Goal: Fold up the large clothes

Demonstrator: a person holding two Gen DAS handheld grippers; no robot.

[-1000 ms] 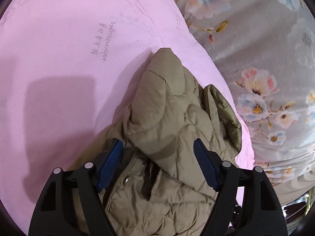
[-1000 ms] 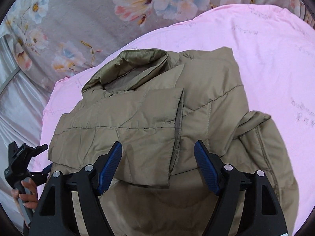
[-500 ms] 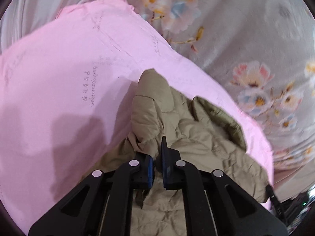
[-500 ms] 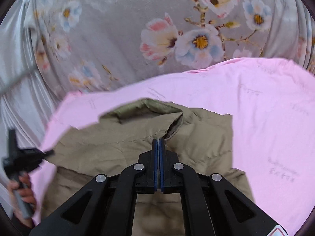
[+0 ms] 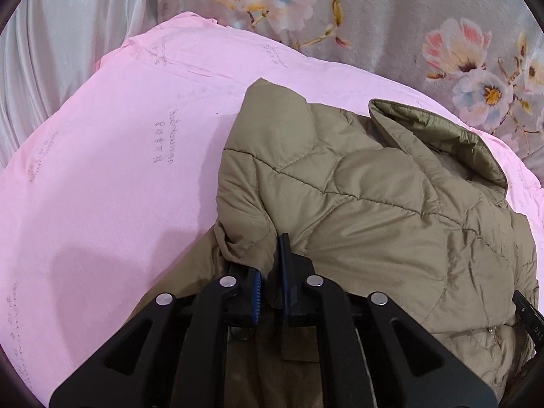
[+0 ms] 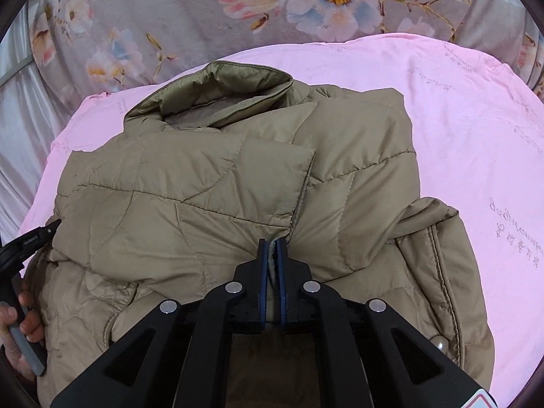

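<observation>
The olive-tan quilted puffer jacket (image 6: 210,210) lies partly folded on the pink sheet (image 5: 102,176). Both claws pinch its fabric, jaws easing apart — the left claw (image 5: 270,272) at a bunched fold, the right claw (image 6: 272,265) at the front placket edge.

Left gripper (image 5: 271,273) pitched steeply down — jaws easing apart, jacket (image 5: 374,204) fabric pinched between. Right gripper (image 6: 272,255) angled likewise, jaws opening, hem clamped. Left handle held by hand (image 6: 20,333).
</observation>
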